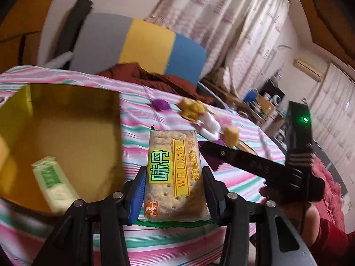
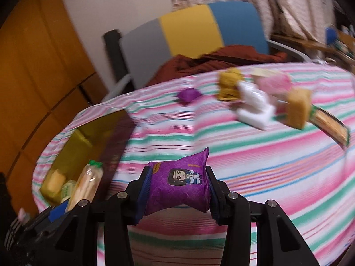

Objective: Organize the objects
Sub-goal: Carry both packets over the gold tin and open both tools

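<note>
The left gripper (image 1: 174, 185) held its jaws clamped on a cracker packet (image 1: 174, 175), raised just right of the yellow box (image 1: 73, 110). The right gripper (image 2: 176, 190) pinched a purple snack packet (image 2: 179, 186) above the striped desk (image 2: 266, 166). Remaining snacks (image 2: 255, 102) lay farther back.

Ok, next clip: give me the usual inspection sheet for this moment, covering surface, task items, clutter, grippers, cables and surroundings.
Surface: striped cloth covers the table.
Job's things: gold box holds a green-white packet; loose snacks further off include a small purple packet, a white packet and yellow cakes.
Clutter: rust-red garment at the far edge.
Grippers: left gripper clamps a cracker pack; right gripper clamps a purple snack packet.
Cables: nothing seen.
Surroundings: grey-yellow-blue chair back, curtains.
</note>
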Motion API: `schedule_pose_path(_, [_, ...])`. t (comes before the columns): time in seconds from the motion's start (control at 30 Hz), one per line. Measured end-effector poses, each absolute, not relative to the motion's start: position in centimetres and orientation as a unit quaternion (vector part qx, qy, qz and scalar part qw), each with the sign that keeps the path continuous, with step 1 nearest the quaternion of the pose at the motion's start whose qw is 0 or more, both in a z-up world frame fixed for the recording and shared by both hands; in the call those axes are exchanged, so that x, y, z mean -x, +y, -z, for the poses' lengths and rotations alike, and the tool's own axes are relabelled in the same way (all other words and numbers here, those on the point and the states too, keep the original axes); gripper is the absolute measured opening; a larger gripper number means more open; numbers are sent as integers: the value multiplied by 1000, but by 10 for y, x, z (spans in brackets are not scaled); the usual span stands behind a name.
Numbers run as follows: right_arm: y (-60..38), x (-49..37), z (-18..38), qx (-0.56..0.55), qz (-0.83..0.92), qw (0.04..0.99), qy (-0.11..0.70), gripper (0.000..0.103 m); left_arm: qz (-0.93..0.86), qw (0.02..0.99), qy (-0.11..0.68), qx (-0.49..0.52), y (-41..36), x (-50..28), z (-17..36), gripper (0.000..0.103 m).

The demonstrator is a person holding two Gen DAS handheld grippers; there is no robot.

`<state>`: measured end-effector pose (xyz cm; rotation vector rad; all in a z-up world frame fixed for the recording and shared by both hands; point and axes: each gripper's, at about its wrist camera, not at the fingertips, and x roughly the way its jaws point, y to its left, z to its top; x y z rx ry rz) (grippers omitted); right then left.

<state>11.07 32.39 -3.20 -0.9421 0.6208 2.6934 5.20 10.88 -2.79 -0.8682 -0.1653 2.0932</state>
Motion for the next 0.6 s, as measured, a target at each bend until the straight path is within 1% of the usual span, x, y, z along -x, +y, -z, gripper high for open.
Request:
schedule_pose_path(0.23, [253, -82, 9, 319, -935, 26, 156, 46, -879, 339, -84, 326, 49, -17, 15, 49])
schedule_pose_path(0.43, [202, -58, 5, 332, -937, -23, 102, 46, -893, 254, -98, 359, 8, 20, 33, 49])
schedule_pose_path(0.6, [176, -40, 18, 361, -929, -33, 68, 47, -890, 214, -100, 390, -9, 36, 52, 49])
